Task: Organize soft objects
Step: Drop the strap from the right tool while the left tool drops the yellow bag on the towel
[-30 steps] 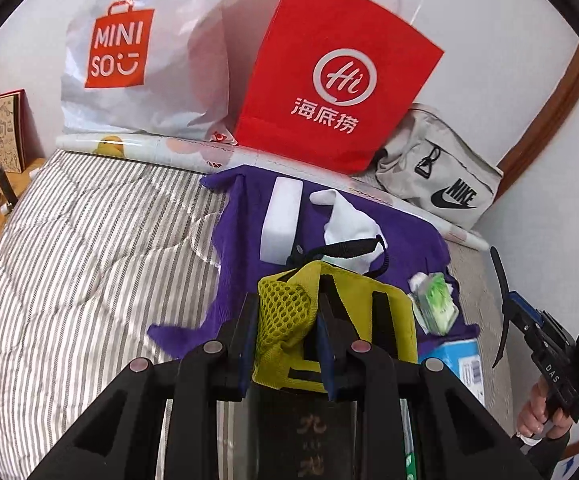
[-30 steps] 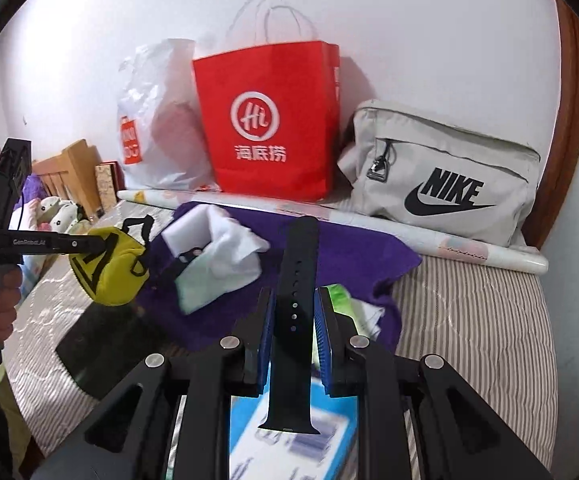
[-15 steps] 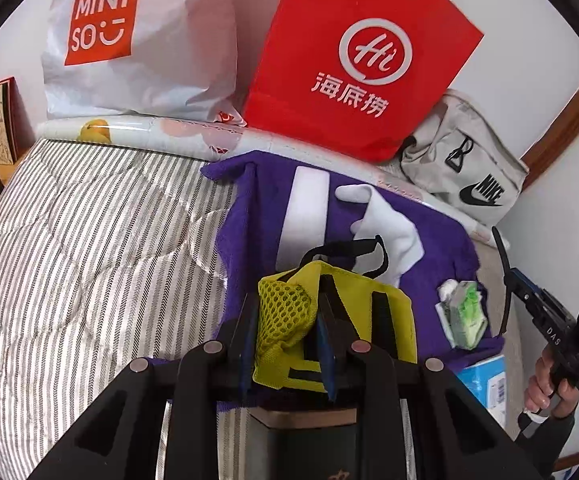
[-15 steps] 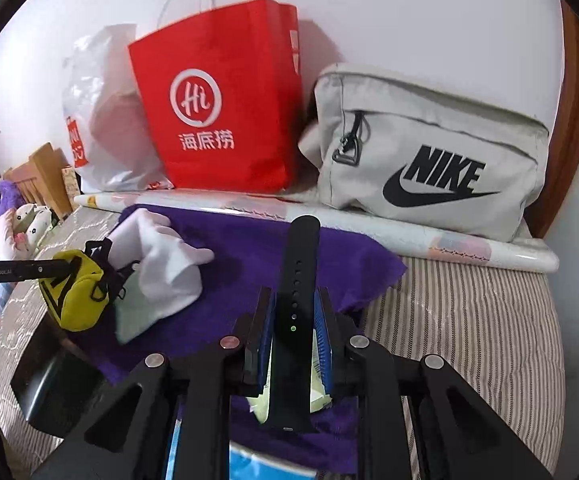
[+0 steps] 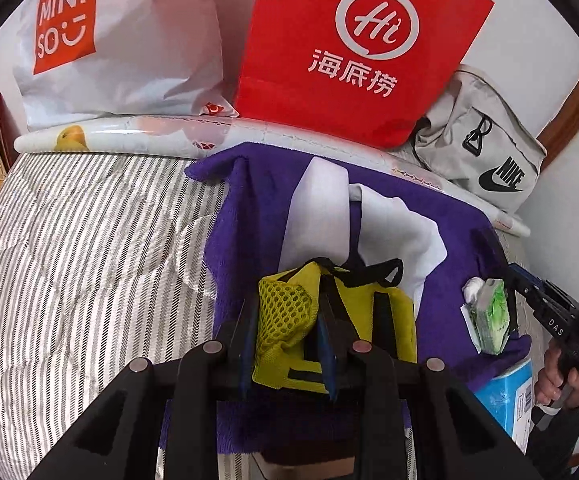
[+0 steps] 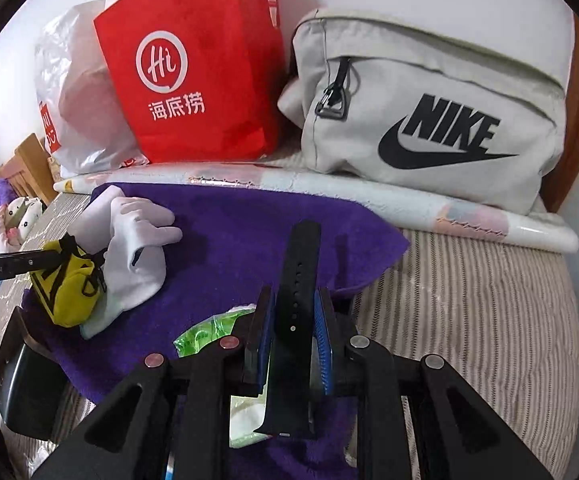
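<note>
Two grips: L gripper (image 5: 285,344) w/ yellow pouch (image 5: 329,320), R gripper (image 6: 291,344) w/ black strap (image 6: 295,300).

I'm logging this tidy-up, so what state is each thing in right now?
left gripper: jaws shut on the yellow pouch, held above the purple towel
right gripper: jaws shut on the black strap, held upright
purple towel: spread flat on the striped bed
white glove: lying crumpled on the towel
tissue pack: lying on the towel
red paper bag: standing upright
grey bag: zipped shut

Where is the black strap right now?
Clamped upright in the right gripper, the black strap hangs over the purple towel.
</note>
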`<control>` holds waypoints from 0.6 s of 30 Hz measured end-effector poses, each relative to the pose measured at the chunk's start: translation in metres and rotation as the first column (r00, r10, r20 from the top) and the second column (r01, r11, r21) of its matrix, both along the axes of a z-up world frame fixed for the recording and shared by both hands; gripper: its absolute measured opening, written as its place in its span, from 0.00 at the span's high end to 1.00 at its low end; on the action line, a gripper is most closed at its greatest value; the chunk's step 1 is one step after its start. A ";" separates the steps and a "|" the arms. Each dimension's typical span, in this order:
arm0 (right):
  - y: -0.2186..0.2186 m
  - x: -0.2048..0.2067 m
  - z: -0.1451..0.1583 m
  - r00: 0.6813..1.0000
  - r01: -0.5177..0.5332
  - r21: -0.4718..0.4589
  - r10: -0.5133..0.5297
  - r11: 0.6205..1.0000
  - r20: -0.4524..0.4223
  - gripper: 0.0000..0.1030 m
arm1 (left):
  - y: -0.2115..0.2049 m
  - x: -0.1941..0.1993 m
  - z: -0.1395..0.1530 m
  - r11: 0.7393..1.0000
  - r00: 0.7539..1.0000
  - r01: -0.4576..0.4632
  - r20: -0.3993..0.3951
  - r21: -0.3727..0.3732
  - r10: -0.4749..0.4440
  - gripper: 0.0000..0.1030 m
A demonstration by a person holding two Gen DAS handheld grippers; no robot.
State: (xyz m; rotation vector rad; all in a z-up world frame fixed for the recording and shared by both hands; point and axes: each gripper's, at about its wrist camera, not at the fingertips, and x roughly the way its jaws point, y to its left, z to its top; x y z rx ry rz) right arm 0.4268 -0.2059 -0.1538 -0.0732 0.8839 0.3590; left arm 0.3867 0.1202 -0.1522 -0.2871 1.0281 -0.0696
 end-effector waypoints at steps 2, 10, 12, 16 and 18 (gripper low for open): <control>0.002 0.002 -0.005 1.000 -0.004 0.000 0.004 1.000 -0.011 0.80 | 0.000 0.000 0.000 1.000 1.000 0.002 -0.001 0.001 -0.002 0.75; -0.004 0.001 -0.013 0.999 0.016 0.040 -0.014 0.999 -0.048 0.79 | -0.001 0.001 0.001 1.000 1.000 0.017 -0.018 0.010 -0.017 0.74; -0.005 -0.002 -0.010 0.999 0.009 0.049 -0.006 0.999 -0.051 0.76 | -0.001 0.000 0.001 1.000 0.999 0.021 -0.029 0.004 -0.021 0.73; -0.008 -0.013 0.001 0.999 0.007 0.067 -0.005 0.998 -0.034 0.57 | -0.001 -0.008 0.007 1.000 0.999 0.021 -0.030 0.007 -0.021 0.68; -0.010 -0.020 0.008 1.000 0.008 0.070 -0.007 0.998 -0.020 0.57 | -0.001 -0.015 0.014 0.999 1.000 0.020 -0.019 0.025 -0.020 0.67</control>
